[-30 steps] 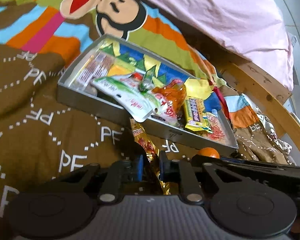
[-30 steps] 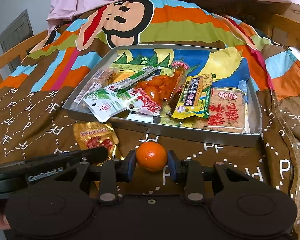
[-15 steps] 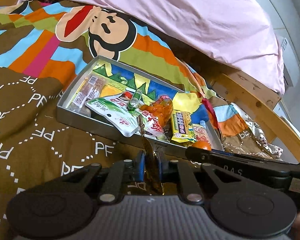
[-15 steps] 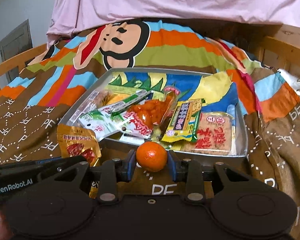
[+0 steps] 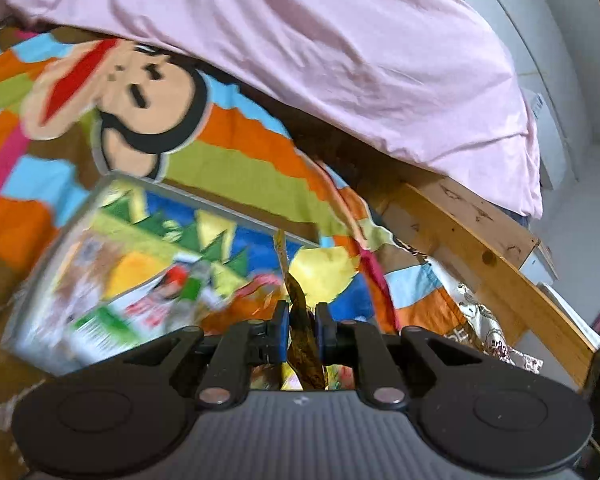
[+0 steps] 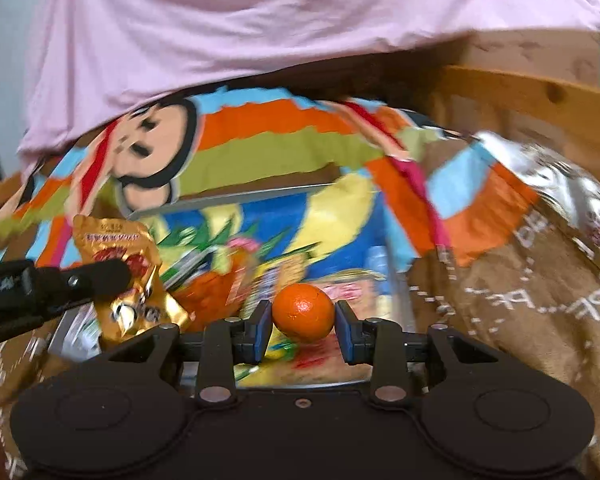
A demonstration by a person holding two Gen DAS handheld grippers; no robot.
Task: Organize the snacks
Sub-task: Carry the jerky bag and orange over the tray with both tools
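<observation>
Two snacks ride over the metal tray point(image 6: 400, 304): my left claw point(image 5: 302, 326) pinches a light, crinkly gold packet point(image 6: 120, 276) by its edge, my right claw point(image 6: 303, 326) clamps a firm, roll-prone mandarin point(image 6: 303, 312) across its middle.

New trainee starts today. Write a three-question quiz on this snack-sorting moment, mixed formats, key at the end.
1. True or false: the right gripper holds a banana.
2. What is pinched between the left gripper fingers? A) gold snack packet B) spoon C) bottle
3. Fill in: the metal tray lies on a colourful ____.

Key: 1 false, it holds a small orange. 2 A. 3 blanket.
</observation>
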